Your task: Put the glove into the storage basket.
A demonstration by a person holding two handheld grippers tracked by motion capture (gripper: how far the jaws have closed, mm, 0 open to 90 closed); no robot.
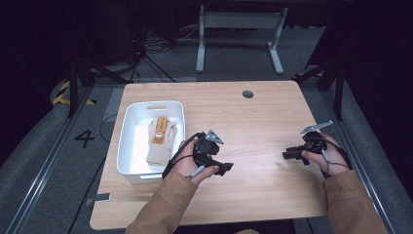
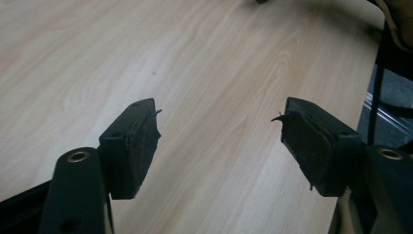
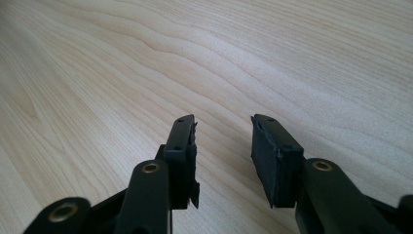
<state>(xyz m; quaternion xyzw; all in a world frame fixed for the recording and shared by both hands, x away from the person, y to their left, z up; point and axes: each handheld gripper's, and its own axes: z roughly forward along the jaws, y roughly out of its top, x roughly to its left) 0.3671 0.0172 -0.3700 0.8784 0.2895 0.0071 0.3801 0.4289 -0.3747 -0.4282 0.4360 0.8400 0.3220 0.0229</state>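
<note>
A wooden table [image 1: 253, 126] fills the centre of the high view, and at its left a white bin [image 1: 127, 141] holds a cream-and-tan glove [image 1: 159, 139], just left of the left gripper [image 1: 225, 167]. That gripper sits at lower centre with its jaws wide and empty. The right gripper [image 1: 286, 155], at right of frame well away from the bin, has narrower jaws, also empty.

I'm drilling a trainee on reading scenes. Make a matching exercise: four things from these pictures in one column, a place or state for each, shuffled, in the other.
Things:
1. glove
2. white bin
3. left gripper
4. right gripper

Places or states:
A. open, near the table's right edge
B. lying inside the bin
C. open, just right of the bin
D. standing at the table's left side

Pairs: 1-B, 2-D, 3-C, 4-A
</note>
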